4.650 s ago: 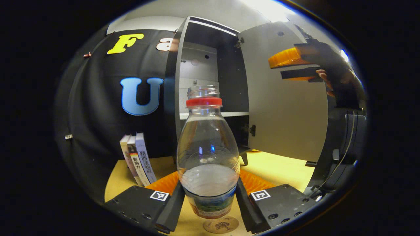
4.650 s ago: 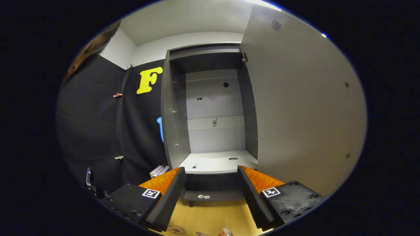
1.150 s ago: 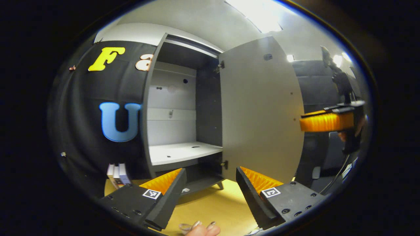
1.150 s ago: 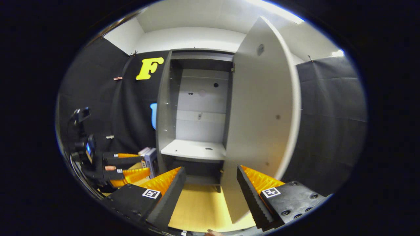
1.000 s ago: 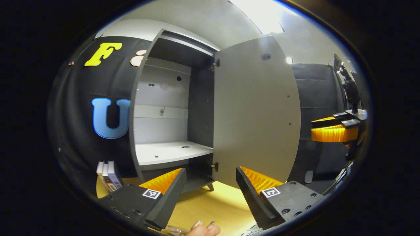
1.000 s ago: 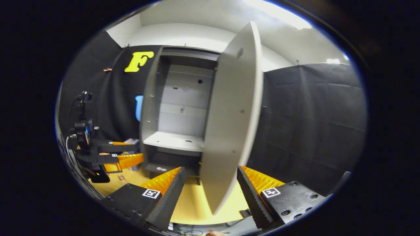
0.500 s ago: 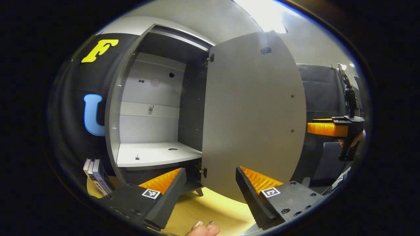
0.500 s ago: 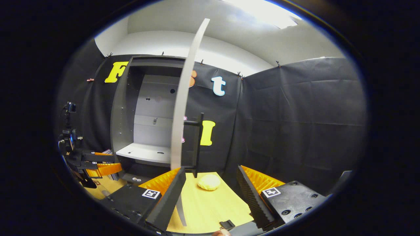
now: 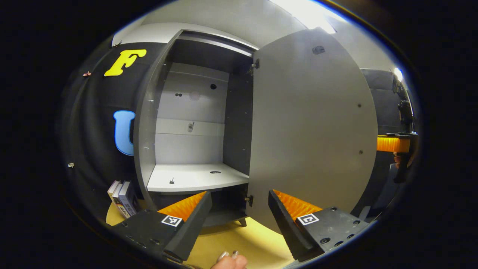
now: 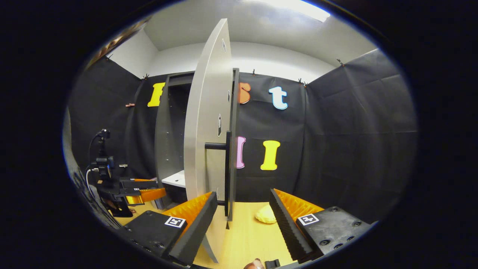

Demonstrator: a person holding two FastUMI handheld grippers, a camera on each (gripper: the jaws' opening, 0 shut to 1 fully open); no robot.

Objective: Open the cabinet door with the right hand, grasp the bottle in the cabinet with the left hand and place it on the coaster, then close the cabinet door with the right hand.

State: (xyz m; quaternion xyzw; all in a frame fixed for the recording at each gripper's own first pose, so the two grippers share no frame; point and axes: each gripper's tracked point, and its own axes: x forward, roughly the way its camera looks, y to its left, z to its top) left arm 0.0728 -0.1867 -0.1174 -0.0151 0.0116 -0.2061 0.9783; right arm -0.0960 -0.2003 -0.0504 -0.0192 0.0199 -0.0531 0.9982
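In the left gripper view, the left gripper (image 9: pixel 239 218) stood wide open and empty, its fingers apart before the cabinet (image 9: pixel 194 123). The cabinet door (image 9: pixel 310 127) hung open to the right, its free edge near the right gripper (image 9: pixel 392 145). Books (image 9: pixel 123 198) leaned left of the cabinet on the table (image 9: pixel 246 239).

In the right gripper view, the right gripper (image 10: pixel 242 220) was wide open, gripping nothing; the door's edge and black handle (image 10: pixel 226 168) rose just beyond its left finger. A yellow lump (image 10: pixel 266 215) lay on the table. The bottle's place could not be told.

The left gripper (image 9: pixel 239 220), fingers apart and holding nothing, faces the cabinet (image 9: pixel 186 127) with its door (image 9: pixel 310 130) open.
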